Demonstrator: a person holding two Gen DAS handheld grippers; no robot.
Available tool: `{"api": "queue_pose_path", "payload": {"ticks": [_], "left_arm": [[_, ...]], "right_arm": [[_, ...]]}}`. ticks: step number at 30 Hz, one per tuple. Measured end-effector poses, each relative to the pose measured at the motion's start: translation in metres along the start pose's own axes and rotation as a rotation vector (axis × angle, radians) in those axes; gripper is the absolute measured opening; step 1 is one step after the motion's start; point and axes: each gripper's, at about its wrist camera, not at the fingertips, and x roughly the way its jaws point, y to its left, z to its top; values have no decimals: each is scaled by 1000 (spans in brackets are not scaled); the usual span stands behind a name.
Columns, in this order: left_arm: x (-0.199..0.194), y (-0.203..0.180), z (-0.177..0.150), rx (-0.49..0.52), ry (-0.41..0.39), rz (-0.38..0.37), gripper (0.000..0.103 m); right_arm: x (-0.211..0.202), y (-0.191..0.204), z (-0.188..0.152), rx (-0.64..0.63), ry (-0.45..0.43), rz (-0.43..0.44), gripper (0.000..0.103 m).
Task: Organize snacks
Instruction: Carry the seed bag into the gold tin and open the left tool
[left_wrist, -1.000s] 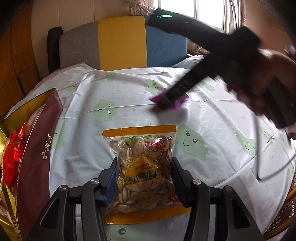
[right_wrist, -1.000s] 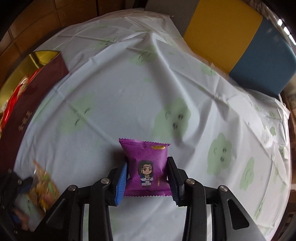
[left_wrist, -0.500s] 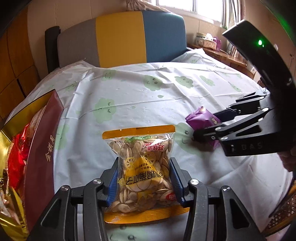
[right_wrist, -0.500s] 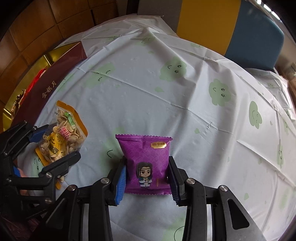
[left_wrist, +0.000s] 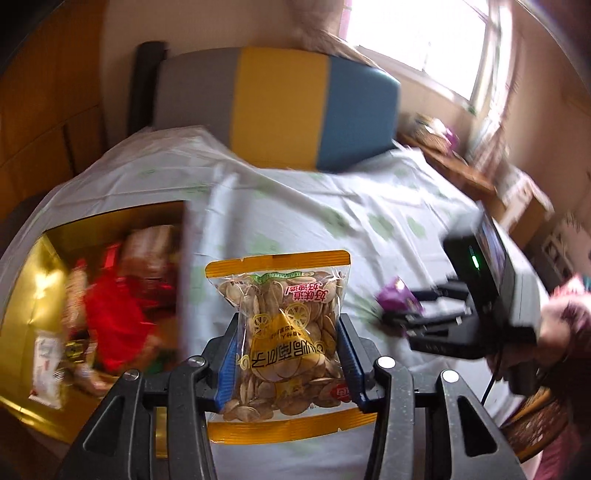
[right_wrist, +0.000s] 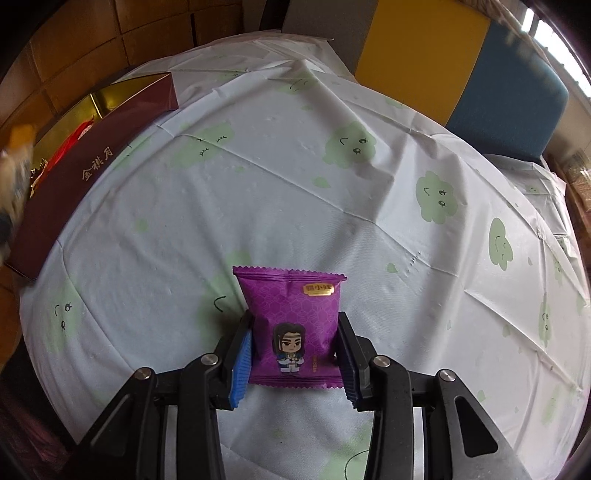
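My left gripper is shut on a clear bag of pumpkin seeds with yellow bands, held above the table near the right wall of the maroon and gold box. The box holds several red and gold snack packs. My right gripper is shut on a purple snack packet with a cartoon figure, over the tablecloth. It also shows in the left wrist view at the right, holding the purple packet. The box shows far left in the right wrist view.
A white tablecloth with green faces covers the round table. A grey, yellow and blue chair back stands behind it. A wooden side table with clutter is at the right. A wicker edge shows at lower right.
My left gripper has lifted the seed bag and swung left, so the open box now lies under its left side. My right gripper has lowered slightly with the purple packet.
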Motion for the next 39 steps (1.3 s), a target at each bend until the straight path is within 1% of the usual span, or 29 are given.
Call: {"api": "queue_pose_path", "payload": {"ticks": [5,8,9,11,16,18,22,23,25,27,29,32,35,39], "left_arm": [[-18,53,12,-119,-29,69,48],[-27,91,16,-215,-39,101,48],[-28,106,18,-248,-42,123,48],[-27,127,22,-290,-29,152,48],[-11,168,26,-389,23,147,48],[-4,177,28,-392,29,173,48],[20,190,37,-415,73,158,48],[21,193,39,-407,74,162,48],[32,191,44,-369,81,192,48],[45,192,47,-341,124,194,48],[58,193,46,-335,163,195,49],[76,193,44,-303,205,239,50],[82,192,40,-277,210,262,52],[75,193,40,-280,201,271,57]], "right_arm": [[-2,-1,-3,-2,2,2,42],[-2,0,-3,-7,2,-1,42],[-2,0,-3,-7,2,0,42],[-3,0,-4,-8,1,-1,42],[-3,0,-4,-15,-1,-6,42],[-3,0,-4,-17,-1,-8,42],[-3,0,-5,-16,-1,-8,42],[-3,0,-4,-16,-1,-8,42],[-3,0,-4,-16,0,-7,42],[-3,0,-4,-17,0,-8,42],[-3,0,-4,-18,0,-8,42],[-3,0,-4,-18,0,-8,42],[-3,0,-4,-19,0,-9,42],[-3,0,-4,-19,1,-9,42]]}}
